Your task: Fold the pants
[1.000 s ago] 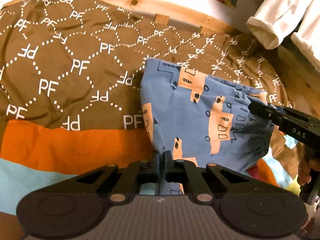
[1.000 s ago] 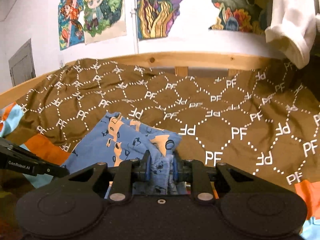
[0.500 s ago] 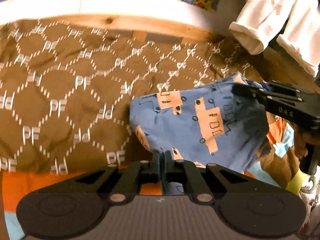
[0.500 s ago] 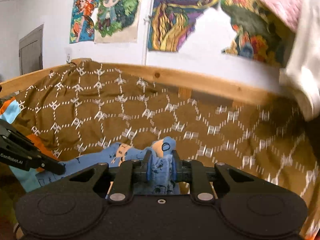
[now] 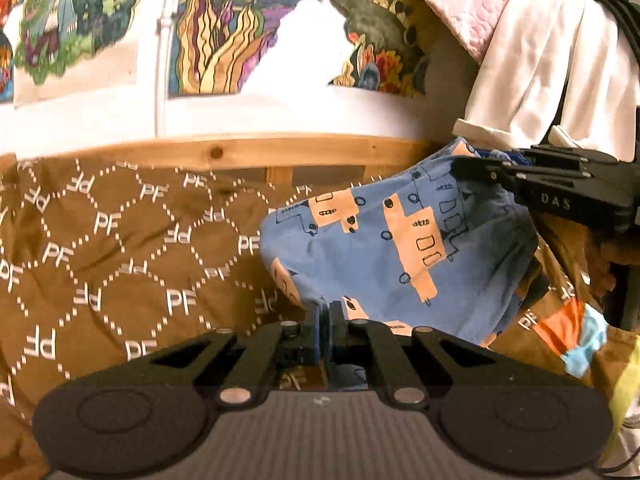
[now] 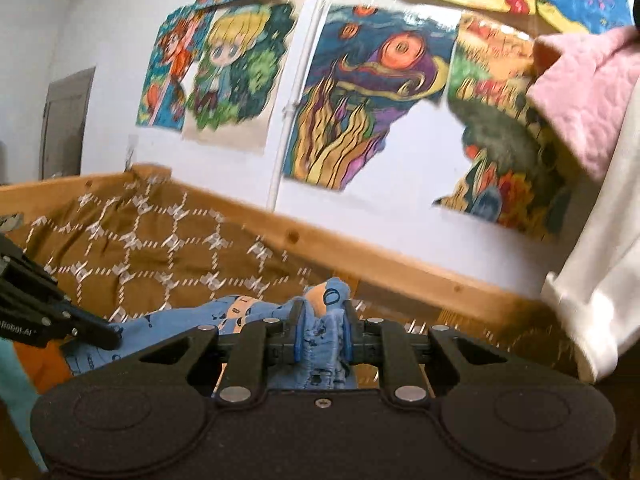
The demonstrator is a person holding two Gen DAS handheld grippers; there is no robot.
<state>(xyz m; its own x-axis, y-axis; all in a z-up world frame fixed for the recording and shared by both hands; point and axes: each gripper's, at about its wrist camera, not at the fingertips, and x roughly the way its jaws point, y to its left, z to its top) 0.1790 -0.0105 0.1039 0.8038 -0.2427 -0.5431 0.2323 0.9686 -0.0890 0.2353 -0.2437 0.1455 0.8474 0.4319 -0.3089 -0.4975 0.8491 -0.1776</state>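
Note:
The pants (image 5: 400, 256) are blue with orange block prints. They hang in the air between my two grippers, above the brown bedspread (image 5: 120, 248). My left gripper (image 5: 325, 312) is shut on one edge of the pants at the bottom middle of the left wrist view. My right gripper (image 6: 322, 332) is shut on a bunched blue edge of the pants (image 6: 320, 312). The right gripper also shows in the left wrist view (image 5: 464, 168), holding the pants' upper right corner. The left gripper shows at the left edge of the right wrist view (image 6: 108, 336).
A wooden bed rail (image 5: 240, 152) runs behind the brown "PF" bedspread. Drawings (image 6: 352, 92) hang on the white wall. White and pink clothes (image 5: 532, 60) hang at the right. An orange and light-blue blanket (image 5: 572, 332) lies at the lower right.
Both grippers have risen with the pants, lifting them off the bedspread. Both views now tilt up toward the wall and drawings.

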